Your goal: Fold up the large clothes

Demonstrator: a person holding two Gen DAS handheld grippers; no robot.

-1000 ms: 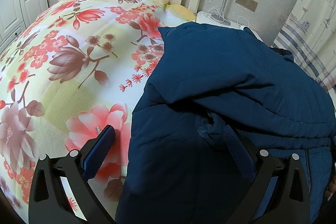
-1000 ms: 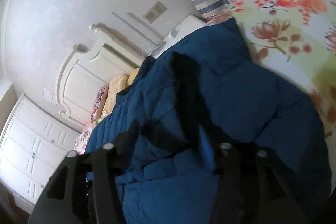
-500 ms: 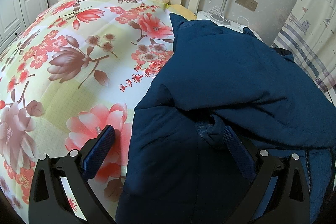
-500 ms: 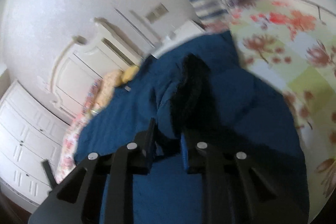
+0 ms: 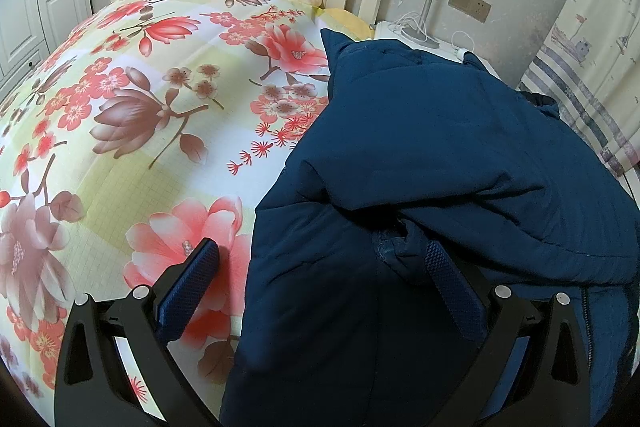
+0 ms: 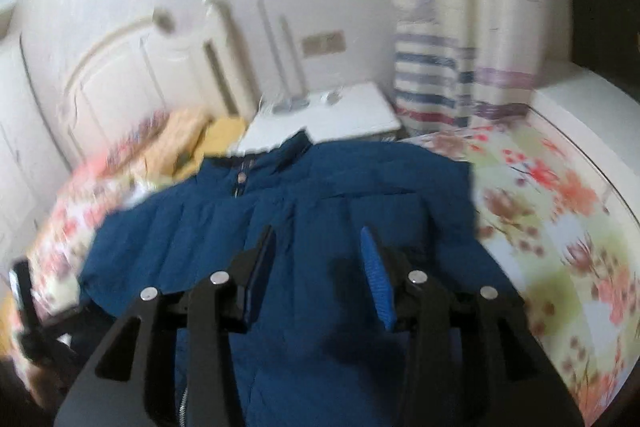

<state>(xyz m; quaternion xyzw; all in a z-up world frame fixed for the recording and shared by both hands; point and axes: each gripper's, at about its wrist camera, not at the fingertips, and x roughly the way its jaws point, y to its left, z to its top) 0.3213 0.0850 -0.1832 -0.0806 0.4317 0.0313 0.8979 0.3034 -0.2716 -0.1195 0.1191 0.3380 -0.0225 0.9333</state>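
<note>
A: Where do we see the navy jacket (image 5: 440,147)?
B: Lower right of the left view, on the floral bedspread (image 5: 140,107).
A: And our grippers?
B: Left gripper (image 5: 320,279) spread wide over its edge; right gripper (image 6: 318,267) parted, holding nothing.

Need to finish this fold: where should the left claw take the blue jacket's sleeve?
Grip the bunched cuff of the blue jacket, coming from below along the sleeve. It is the only raised, gathered edge there; the surrounding padding lies flat. The open left claw already straddles it.
</note>
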